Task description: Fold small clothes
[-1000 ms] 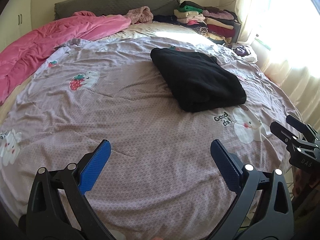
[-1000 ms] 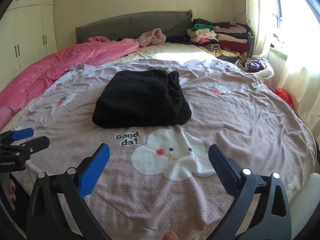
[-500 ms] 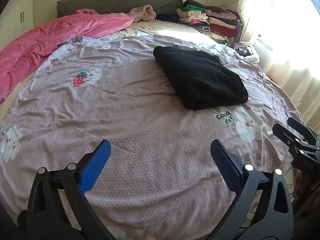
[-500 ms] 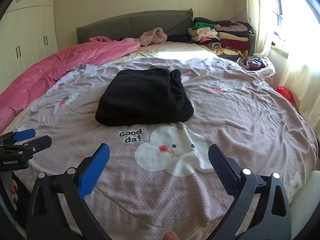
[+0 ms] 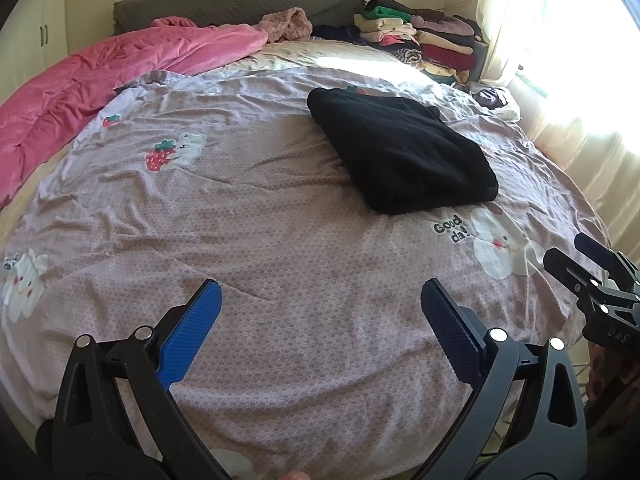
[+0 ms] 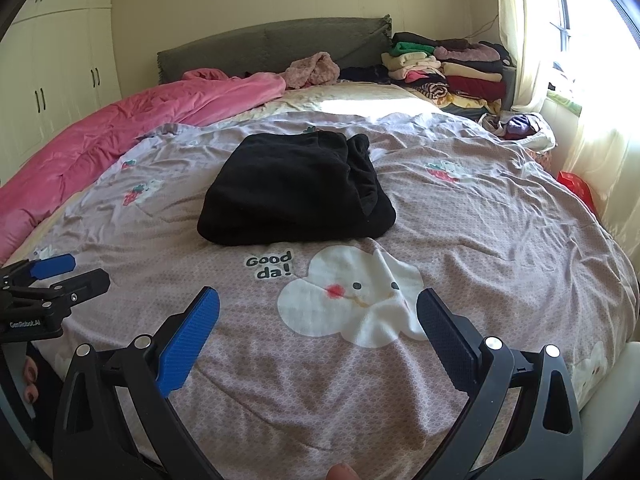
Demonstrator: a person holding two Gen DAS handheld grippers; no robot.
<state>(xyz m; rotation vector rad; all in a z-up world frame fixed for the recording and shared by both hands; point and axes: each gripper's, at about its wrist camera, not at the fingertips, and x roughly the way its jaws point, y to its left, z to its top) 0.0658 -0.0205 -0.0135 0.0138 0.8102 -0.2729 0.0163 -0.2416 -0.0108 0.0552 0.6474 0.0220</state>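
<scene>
A folded black garment (image 5: 400, 156) lies on the mauve printed bedsheet (image 5: 260, 216); in the right wrist view it (image 6: 292, 192) sits just beyond the "Good da!" print. My left gripper (image 5: 320, 300) is open and empty, low over the near part of the bed, well short of the garment. My right gripper (image 6: 318, 308) is open and empty above the white cloud print. Each gripper shows in the other's view: the right one (image 5: 588, 268) at the right edge, the left one (image 6: 60, 276) at the left edge.
A pink duvet (image 5: 88, 80) is bunched along the left. A stack of folded clothes (image 6: 452, 68) and a pink fuzzy item (image 6: 314, 70) lie by the grey headboard (image 6: 272, 46). A curtained window (image 6: 568, 40) is on the right, white wardrobes (image 6: 60, 60) on the left.
Both grippers have drawn back slightly from the bed; the black garment looks a little farther away. Both stay open and the garment has not moved.
</scene>
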